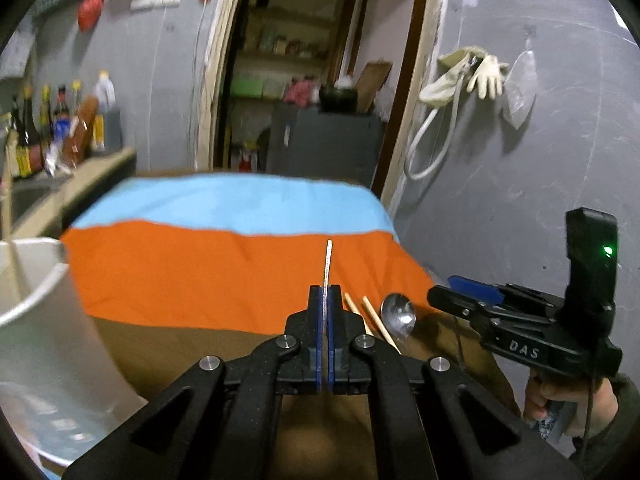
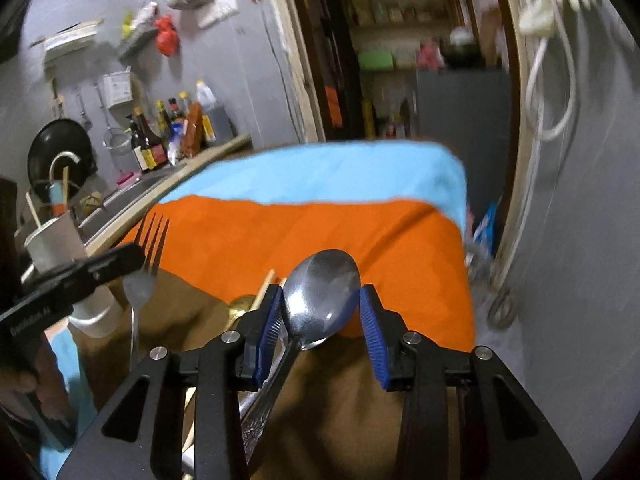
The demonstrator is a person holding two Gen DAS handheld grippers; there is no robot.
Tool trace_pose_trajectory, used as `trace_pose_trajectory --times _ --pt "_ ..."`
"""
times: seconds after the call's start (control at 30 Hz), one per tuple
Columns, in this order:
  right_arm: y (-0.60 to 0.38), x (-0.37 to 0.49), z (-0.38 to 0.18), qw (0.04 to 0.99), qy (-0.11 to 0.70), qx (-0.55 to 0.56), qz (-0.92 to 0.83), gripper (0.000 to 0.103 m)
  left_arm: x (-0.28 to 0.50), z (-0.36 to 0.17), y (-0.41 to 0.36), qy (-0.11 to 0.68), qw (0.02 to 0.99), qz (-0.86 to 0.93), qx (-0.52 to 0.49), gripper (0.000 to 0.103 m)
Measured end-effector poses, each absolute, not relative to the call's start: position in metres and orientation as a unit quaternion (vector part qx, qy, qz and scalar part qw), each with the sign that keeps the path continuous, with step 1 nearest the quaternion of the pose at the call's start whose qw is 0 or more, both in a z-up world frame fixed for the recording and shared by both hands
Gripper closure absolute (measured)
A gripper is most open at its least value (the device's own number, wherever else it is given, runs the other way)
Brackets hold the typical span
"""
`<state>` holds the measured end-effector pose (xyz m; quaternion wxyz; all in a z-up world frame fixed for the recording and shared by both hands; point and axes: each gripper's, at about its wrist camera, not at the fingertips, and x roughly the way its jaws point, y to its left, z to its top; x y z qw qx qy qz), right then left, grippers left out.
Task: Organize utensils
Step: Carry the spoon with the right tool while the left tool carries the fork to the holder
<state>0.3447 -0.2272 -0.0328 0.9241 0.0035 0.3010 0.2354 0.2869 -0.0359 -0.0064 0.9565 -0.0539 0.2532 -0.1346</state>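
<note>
My left gripper (image 1: 325,294) is shut on a metal fork (image 1: 328,264), seen edge-on and sticking out past the pads. In the right wrist view the same fork (image 2: 150,248) stands tines up in the left gripper (image 2: 132,258), above the table's left side. My right gripper (image 2: 322,288) is shut on a metal spoon (image 2: 324,280). Its blue pads press both sides of the bowl, and the handle runs back under the fingers. From the left wrist view the spoon (image 1: 398,314) pokes out of the right gripper (image 1: 444,290). Wooden chopsticks (image 1: 368,316) lie on the table beside it.
A white cup (image 1: 36,300) stands at the table's left edge, holding chopsticks in the right wrist view (image 2: 52,240). An orange and blue cloth (image 2: 320,220) covers the far table. A gold utensil (image 2: 240,306) lies near the chopsticks. Bottles line the counter (image 2: 168,136) at left.
</note>
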Motion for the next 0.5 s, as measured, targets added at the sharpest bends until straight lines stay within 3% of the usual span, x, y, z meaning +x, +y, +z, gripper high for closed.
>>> trace_pose_trajectory --times 0.27,0.5 --pt "-0.213 0.285 -0.010 0.963 0.154 -0.068 0.210 0.067 0.253 0.007 -0.037 0.162 0.979 -0.119 -0.033 0.103" --pt "-0.200 0.262 0.009 0.974 0.065 -0.060 0.209 0.067 0.231 0.023 -0.023 0.122 0.986 -0.109 -0.045 0.103"
